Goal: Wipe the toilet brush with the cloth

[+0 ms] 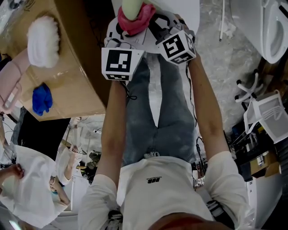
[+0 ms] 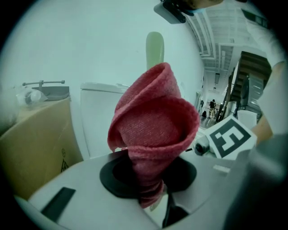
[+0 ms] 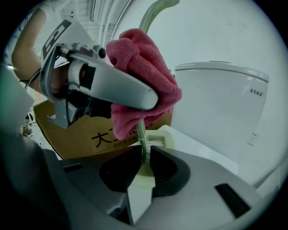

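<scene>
The toilet brush has a pale green handle (image 3: 150, 13) and a thin stem (image 3: 141, 134) above a bristled head (image 3: 156, 142). My right gripper (image 3: 144, 155) is shut on that stem just over the head. A red cloth (image 2: 153, 130) is wrapped in a cone round the handle (image 2: 154, 47), and my left gripper (image 2: 150, 182) is shut on it. In the right gripper view the cloth (image 3: 144, 85) sits on the stem above the jaws. In the head view both grippers meet at the top, with the cloth (image 1: 135, 21) and the handle (image 1: 130, 8) between them.
A white toilet (image 3: 220, 103) stands right behind the brush. A cardboard box (image 1: 67, 81) at the left carries a white fluffy duster (image 1: 43, 40) and a blue cloth (image 1: 42, 99). A white wire rack (image 1: 270, 114) is at the right, another toilet bowl (image 1: 274, 31) top right.
</scene>
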A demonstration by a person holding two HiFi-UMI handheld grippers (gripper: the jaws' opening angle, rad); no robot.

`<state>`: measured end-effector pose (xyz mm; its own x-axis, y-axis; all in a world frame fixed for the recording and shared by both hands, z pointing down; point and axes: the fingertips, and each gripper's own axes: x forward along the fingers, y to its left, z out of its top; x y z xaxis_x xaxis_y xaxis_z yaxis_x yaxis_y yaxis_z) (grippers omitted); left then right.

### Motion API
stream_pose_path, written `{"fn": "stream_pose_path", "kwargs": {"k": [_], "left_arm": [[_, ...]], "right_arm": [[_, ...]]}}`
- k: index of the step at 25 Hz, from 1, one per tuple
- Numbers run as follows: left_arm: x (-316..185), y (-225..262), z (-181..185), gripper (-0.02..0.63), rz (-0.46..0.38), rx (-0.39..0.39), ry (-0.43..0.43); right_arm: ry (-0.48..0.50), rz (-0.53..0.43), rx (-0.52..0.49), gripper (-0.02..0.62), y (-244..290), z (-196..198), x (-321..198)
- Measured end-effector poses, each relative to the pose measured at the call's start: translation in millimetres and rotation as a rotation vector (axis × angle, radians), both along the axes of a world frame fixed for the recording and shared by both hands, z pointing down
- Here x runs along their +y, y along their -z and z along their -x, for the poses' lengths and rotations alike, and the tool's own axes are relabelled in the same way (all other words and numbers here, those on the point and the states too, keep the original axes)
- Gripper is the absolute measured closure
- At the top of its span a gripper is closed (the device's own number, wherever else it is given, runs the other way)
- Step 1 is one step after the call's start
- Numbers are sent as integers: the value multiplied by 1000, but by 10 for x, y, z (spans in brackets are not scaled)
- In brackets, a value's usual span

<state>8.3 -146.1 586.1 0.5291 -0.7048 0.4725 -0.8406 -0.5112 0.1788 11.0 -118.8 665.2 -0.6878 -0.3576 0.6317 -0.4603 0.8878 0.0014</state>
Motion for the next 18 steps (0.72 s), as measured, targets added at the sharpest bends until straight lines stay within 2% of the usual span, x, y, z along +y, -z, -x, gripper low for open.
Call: {"fn": "stream_pose_path", "kwargs": {"k": [5,13,18], "left_arm": [[-40,337,-1,489,-44,9,-31],[-164,888,6,488,-94,61,-34],[-260,1171,22,462,-116,102,-39]], "right_arm": [[5,7,3,540,1,-8,6],[8,8,7,540,-1,-10,1],[7,9,10,540,-10,-2,1]]}}
